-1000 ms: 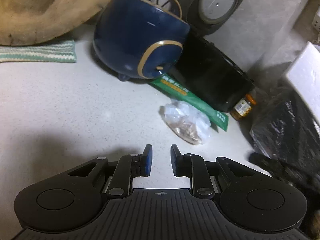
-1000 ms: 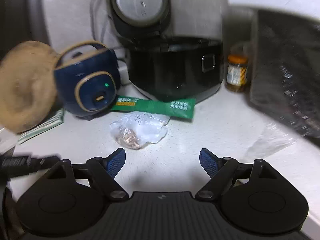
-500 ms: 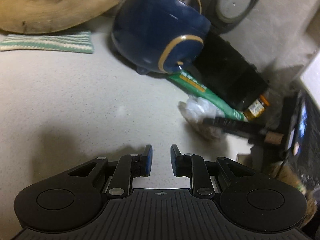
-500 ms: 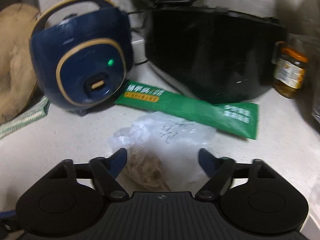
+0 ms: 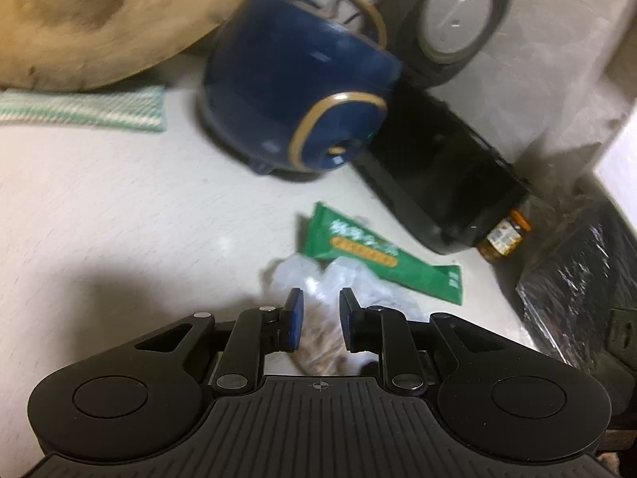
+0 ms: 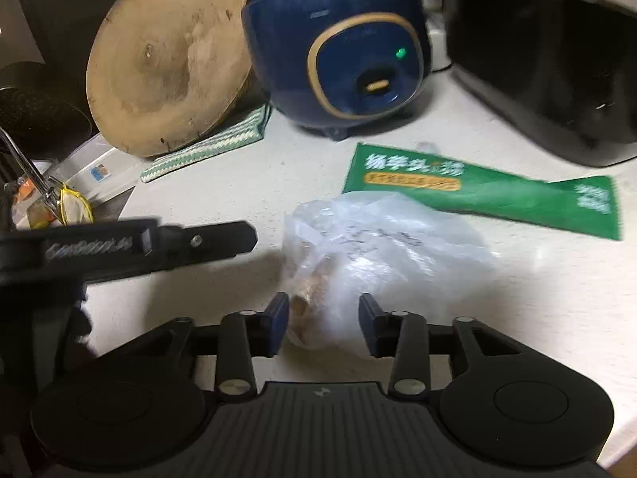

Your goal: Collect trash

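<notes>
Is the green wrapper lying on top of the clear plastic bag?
No, in the right wrist view the green wrapper lies flat on the counter behind the clear plastic bag.

Home kitchen, rice cooker (image 6: 338,44), chopping board (image 6: 167,59), countertop (image 6: 517,279)

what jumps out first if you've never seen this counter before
The crumpled clear plastic bag of brownish scraps lies in the middle of the pale counter, its near end between the right gripper's jaws, which have just been closing. Just behind it lies a green wrapper. Farther back stands a dark blue cooker with a green light, a round wooden board propped at its left.
</notes>
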Action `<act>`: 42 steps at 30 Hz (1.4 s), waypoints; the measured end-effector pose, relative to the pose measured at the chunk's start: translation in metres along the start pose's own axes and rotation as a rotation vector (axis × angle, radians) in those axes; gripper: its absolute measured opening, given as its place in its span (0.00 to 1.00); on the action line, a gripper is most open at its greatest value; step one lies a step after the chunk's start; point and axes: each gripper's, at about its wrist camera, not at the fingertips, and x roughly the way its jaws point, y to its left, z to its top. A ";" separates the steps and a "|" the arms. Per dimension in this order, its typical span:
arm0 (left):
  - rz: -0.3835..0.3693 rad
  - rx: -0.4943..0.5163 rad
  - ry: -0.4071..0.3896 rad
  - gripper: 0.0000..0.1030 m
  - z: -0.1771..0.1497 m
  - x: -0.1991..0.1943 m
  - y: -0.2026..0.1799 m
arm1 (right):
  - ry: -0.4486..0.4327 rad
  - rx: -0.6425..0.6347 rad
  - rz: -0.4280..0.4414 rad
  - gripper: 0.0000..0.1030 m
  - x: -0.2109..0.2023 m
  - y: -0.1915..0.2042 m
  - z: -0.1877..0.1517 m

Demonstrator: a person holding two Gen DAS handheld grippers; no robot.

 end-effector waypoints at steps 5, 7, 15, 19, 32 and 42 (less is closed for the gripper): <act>-0.037 0.172 0.081 0.22 0.004 0.029 -0.029 | -0.069 0.025 -0.201 0.66 -0.024 -0.024 0.000; -0.002 0.243 0.121 0.22 0.001 0.045 -0.044 | -0.079 0.053 -0.253 0.68 -0.030 -0.035 0.000; 0.103 0.426 0.161 0.22 -0.012 0.073 -0.067 | -0.083 0.121 -0.359 0.71 -0.050 -0.056 -0.021; 0.105 0.419 0.157 0.22 -0.013 0.069 -0.060 | -0.073 0.105 -0.396 0.71 -0.052 -0.057 -0.025; 0.240 0.212 0.082 0.23 0.007 0.006 0.014 | -0.136 -0.021 -0.342 0.79 -0.010 -0.049 0.044; 0.216 0.014 0.014 0.23 0.025 -0.020 0.048 | -0.066 0.189 -0.413 0.56 0.036 -0.110 0.068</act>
